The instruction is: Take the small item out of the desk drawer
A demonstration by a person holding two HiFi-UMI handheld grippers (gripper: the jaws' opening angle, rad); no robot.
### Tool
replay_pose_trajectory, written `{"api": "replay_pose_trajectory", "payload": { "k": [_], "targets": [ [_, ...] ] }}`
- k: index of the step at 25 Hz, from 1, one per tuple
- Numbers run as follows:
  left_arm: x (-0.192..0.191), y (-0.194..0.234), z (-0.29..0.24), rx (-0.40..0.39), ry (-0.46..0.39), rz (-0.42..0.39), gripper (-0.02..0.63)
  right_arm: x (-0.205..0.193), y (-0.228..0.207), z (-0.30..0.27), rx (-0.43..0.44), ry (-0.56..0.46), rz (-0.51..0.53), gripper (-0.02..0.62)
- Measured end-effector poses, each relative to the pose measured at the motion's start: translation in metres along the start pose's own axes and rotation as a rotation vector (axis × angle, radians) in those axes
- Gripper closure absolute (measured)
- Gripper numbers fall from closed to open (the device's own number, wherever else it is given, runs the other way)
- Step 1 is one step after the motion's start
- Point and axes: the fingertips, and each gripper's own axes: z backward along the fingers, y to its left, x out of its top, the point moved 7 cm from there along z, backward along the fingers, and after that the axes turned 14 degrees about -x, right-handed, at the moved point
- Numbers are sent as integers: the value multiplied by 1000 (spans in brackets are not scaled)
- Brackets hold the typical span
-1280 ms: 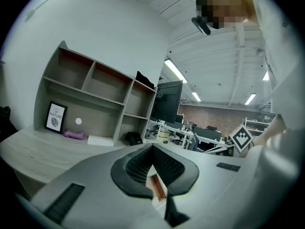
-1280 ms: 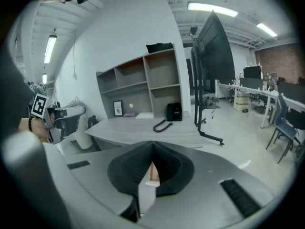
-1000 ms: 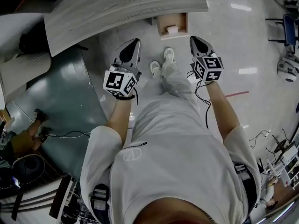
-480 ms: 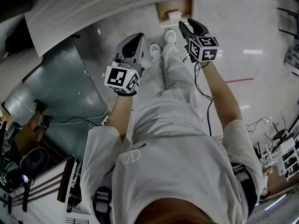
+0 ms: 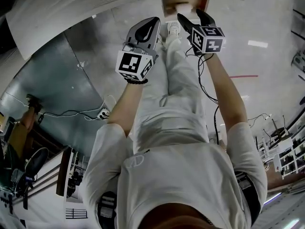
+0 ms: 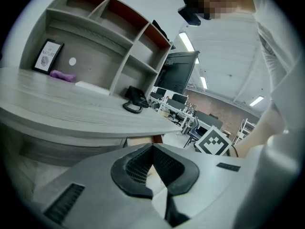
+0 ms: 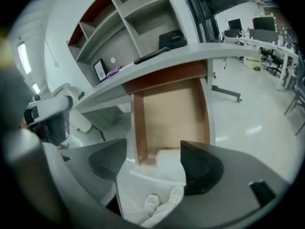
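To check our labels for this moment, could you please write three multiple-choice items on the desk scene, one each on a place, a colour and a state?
1. Where in the drawer does the small item lie? A. front end B. back end C. outside it
2. What colour is the item? A. red B. white C. black
3. The drawer is: A. shut B. pulled open C. removed
Answers: 1 A, it lies at the pulled-out end; 2 B, it looks white; 3 B, its bare bottom shows below the desk.

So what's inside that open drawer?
A small white item lies at the front of the drawer; the rest looks bare. The right gripper, jaws just opening with nothing gripped, hides a front corner.
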Motion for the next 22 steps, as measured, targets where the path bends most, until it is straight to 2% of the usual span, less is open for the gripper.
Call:
{"api": "replay_pose_trajectory", "payload": {
  "k": [5, 11, 22],
  "targets": [
    [-32, 15, -17, 28, 33, 38, 607, -7, -8, -22, -9, 31, 8, 239],
    [-56, 20, -27, 22, 17, 79, 607, -16, -10, -41, -7, 69, 43, 239],
    [-74, 36, -32, 13, -2, 96, 607, -30, -14, -76, -59, 136, 39, 239]
  ]
}}
